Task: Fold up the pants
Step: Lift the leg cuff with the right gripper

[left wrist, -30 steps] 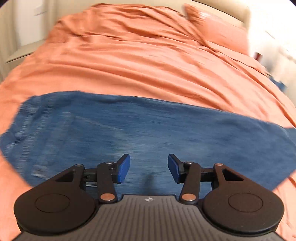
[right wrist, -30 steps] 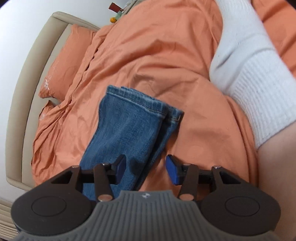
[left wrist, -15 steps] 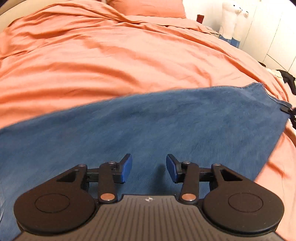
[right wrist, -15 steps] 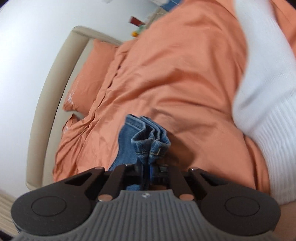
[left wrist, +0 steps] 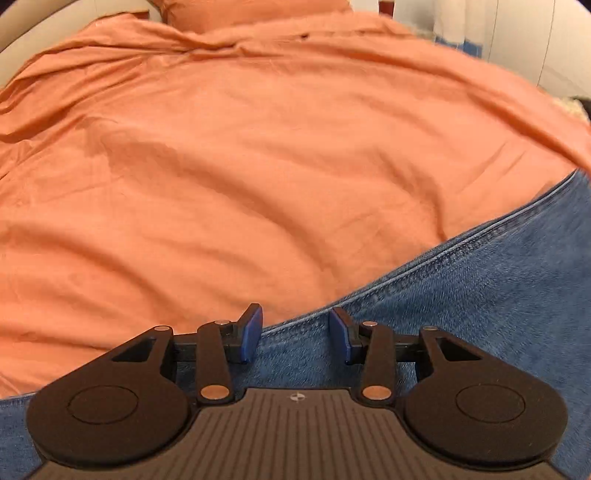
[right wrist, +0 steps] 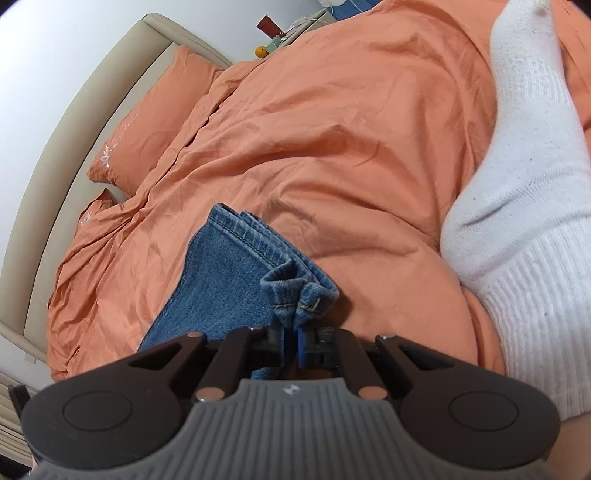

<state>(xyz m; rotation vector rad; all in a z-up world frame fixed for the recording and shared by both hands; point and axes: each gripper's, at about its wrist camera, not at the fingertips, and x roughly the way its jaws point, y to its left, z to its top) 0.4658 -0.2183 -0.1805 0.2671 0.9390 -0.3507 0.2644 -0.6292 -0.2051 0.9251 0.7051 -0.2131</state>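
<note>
Right wrist: right tool [right wrist: 291,341] had clamped the pants [right wrist: 236,280] hem since earlier | left wrist only: left tool [left wrist: 293,334] spread, closing, over pants [left wrist: 480,295] seam on bed [left wrist: 221,166]

Ahead of the right tongs [right wrist: 291,332] and on both sides: rumpled orange duvet [right wrist: 351,147]. Far ahead to the left: two orange pillows, the bigger [right wrist: 147,122] with a small white flower stitched on, the smaller [right wrist: 92,218] nearer, both against a beige padded headboard [right wrist: 85,103]. Right of these tongs: foot in a white ribbed sock [right wrist: 517,192], resting on the duvet. Farthest ahead, past the bed: small red container [right wrist: 266,25] and round orange thing [right wrist: 261,51], too small to name. Ahead of the left tongs [left wrist: 295,332]: same creased duvet, one pillow at its far end.
</note>
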